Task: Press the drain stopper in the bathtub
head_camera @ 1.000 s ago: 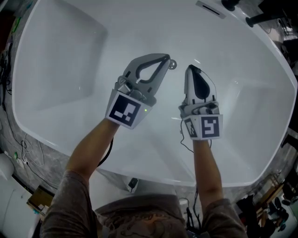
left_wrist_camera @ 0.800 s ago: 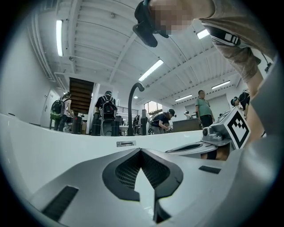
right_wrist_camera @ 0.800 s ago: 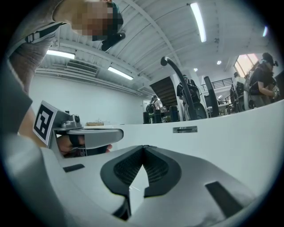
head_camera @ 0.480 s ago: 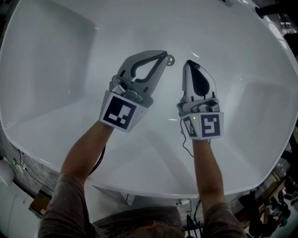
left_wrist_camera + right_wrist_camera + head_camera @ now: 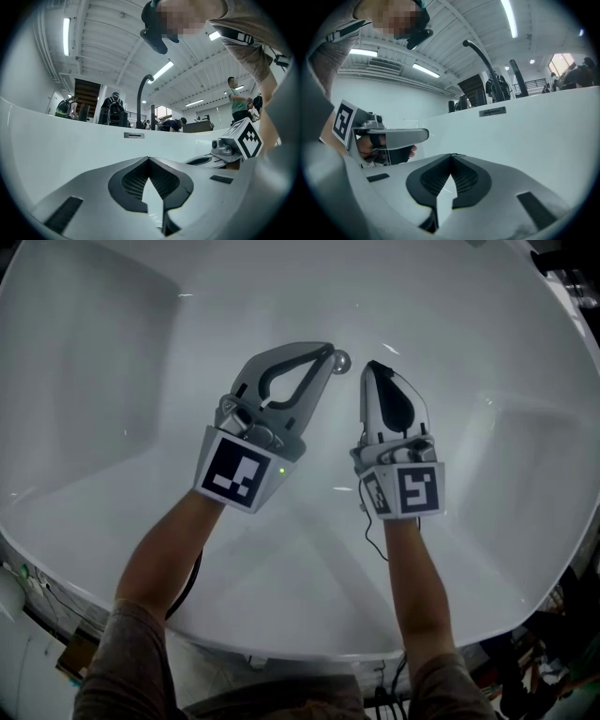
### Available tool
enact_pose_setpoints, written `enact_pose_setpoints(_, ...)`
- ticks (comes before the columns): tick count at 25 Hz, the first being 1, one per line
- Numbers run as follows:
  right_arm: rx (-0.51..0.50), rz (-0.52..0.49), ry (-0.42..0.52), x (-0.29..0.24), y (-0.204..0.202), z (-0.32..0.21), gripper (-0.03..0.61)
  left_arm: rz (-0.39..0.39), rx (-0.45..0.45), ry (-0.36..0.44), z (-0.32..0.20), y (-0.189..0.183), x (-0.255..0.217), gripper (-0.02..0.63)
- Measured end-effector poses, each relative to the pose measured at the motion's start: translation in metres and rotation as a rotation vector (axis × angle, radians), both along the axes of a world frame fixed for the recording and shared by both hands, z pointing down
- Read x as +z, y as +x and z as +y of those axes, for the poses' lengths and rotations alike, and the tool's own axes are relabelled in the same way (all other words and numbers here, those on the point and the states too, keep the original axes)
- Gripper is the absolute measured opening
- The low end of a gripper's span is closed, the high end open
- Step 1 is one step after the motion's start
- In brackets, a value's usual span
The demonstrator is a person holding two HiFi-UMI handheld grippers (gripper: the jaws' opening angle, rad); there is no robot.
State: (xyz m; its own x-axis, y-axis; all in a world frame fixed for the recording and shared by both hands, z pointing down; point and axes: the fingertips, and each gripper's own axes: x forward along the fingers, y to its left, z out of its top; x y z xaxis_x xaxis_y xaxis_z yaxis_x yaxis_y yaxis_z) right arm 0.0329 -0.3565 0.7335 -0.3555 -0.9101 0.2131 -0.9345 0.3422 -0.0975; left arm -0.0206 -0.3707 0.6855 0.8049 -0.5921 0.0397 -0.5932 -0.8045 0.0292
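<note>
Left jaws: the left gripper (image 5: 148, 159) has its jaws pressed together at the tips, with nothing pinched between them. White tub surface shows through the opening behind the ribbed pads.
Right jaws: the right gripper (image 5: 451, 155) is likewise closed tip to tip and holds nothing.
Drain stopper: the drain stopper (image 5: 342, 361) is a small shiny round knob on the tub floor. In the head view it lies just beside the left gripper's tip, on that tip's right, and between the two grippers' tips. It is outside both pairs of jaws. Whether the left tip touches it cannot be told, and neither gripper view shows it.
Gripper spacing: the two grippers point the same way, side by side and near each other. The right tip is a little further from the stopper than the left.
Marker cubes: the left marker cube (image 5: 239, 472) and the right marker cube (image 5: 412, 491) sit at the rear of each gripper, facing the head camera.
Arms: both bare forearms reach down into the tub from the lower edge of the view.
Bathtub: the white bathtub (image 5: 112, 381) surrounds both grippers, with smooth sloping walls.
Tub wall: an overflow slot (image 5: 134, 135) is set in the far wall.
Beyond the rim: a dark curved faucet spout (image 5: 142, 96) rises above the tub edge.
</note>
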Motion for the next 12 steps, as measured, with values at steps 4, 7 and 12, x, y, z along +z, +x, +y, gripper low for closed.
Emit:
enact_pose_setpoints(4,0.004,0.000,-0.016,0.010,0.000,-0.002,0.000,0.000,-0.005,0.005,0.000,0.001,-0.001,0.000)
enact_pose_setpoints(7,0.006,0.003,-0.034,0.022,0.002,-0.002,0.000,0.003,-0.018,0.014,0.000,0.002,-0.004,0.000)
enact_pose_setpoints(12,-0.005,0.026,-0.094,0.055,0.003,-0.008,0.000,0.012,-0.036,0.014,-0.004,0.001,-0.003,0.000)
